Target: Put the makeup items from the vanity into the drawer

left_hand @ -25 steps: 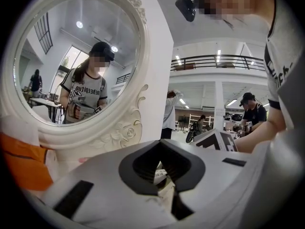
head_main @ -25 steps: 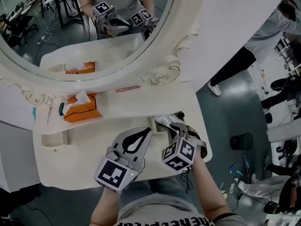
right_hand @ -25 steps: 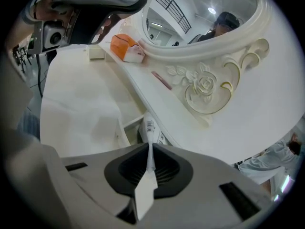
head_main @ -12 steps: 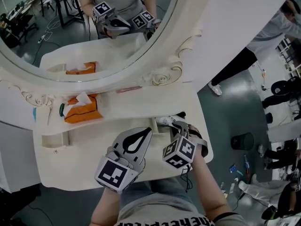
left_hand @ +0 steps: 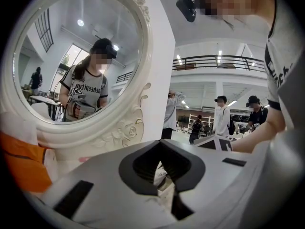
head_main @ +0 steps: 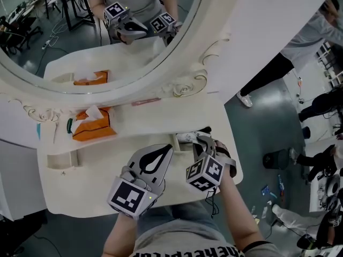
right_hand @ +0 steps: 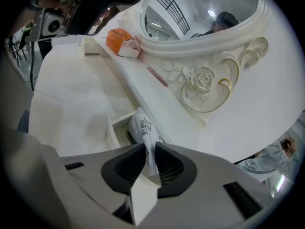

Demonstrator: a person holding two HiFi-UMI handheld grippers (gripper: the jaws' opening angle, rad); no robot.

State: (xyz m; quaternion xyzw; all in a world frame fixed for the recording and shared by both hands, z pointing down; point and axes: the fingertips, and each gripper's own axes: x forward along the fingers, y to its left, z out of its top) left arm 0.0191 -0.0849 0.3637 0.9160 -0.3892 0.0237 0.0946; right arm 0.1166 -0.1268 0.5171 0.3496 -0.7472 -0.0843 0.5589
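Note:
A white makeup tube (right_hand: 142, 127) points nose-down into the small open drawer (right_hand: 110, 128) at the right of the vanity top. Its flat tail stands between the jaws of my right gripper (right_hand: 149, 149), which have just been opening; the pads no longer seem to press on it. From the head view the tube (head_main: 186, 137) shows just beyond the right gripper (head_main: 199, 141), over the drawer (head_main: 176, 141). My left gripper (head_main: 167, 148) hovers beside it over the vanity top, shut and empty, its tips (left_hand: 160, 143) touching.
An orange tissue pack (head_main: 94, 125) lies on the shelf under the oval mirror (head_main: 107, 84), with a pink stick (head_main: 146, 100) to its right and a green item (head_main: 69, 125) to its left. Another small drawer (head_main: 61, 157) stands open at the left. People stand beyond the vanity's right edge (head_main: 278, 63).

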